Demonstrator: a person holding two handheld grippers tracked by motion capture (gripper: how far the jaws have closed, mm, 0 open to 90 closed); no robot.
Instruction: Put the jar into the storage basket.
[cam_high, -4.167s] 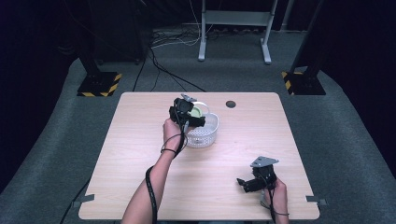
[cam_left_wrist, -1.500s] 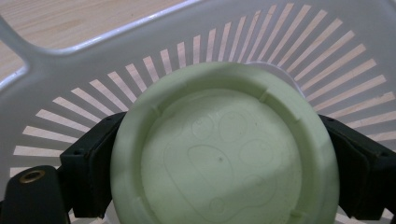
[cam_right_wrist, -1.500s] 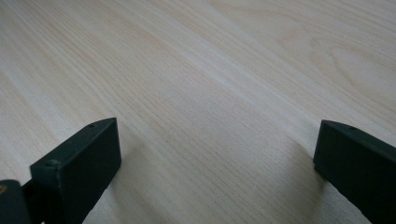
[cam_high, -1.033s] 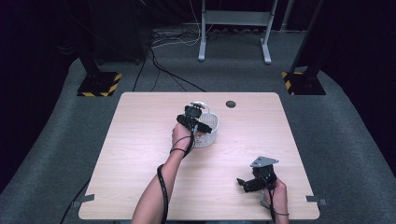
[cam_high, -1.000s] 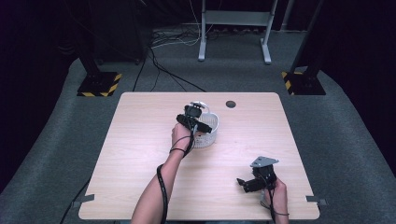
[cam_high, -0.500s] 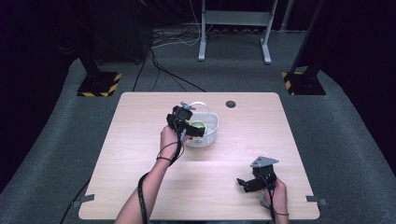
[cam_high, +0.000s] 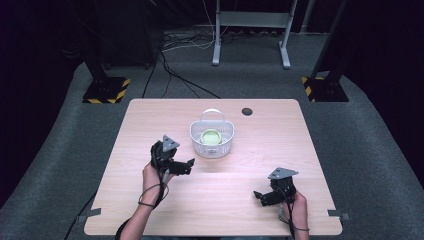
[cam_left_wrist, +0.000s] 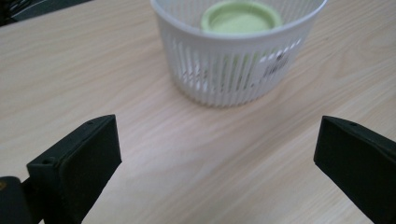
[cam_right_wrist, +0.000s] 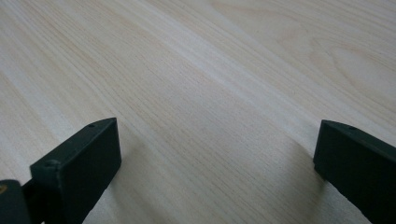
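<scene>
Currently the left hand-held gripper hangs over the worktop, jaws wide apart, empty. Green lid lies in the white basket, just ahead of it, apart. Right hand-held gripper: spread too, empty, well apart.

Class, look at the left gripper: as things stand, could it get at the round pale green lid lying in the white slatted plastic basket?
Probably yes. The left gripper is open, beside the white slatted plastic basket, with bare table between. The round pale green lid lies uncovered, though the basket's wall means coming from above.
</scene>
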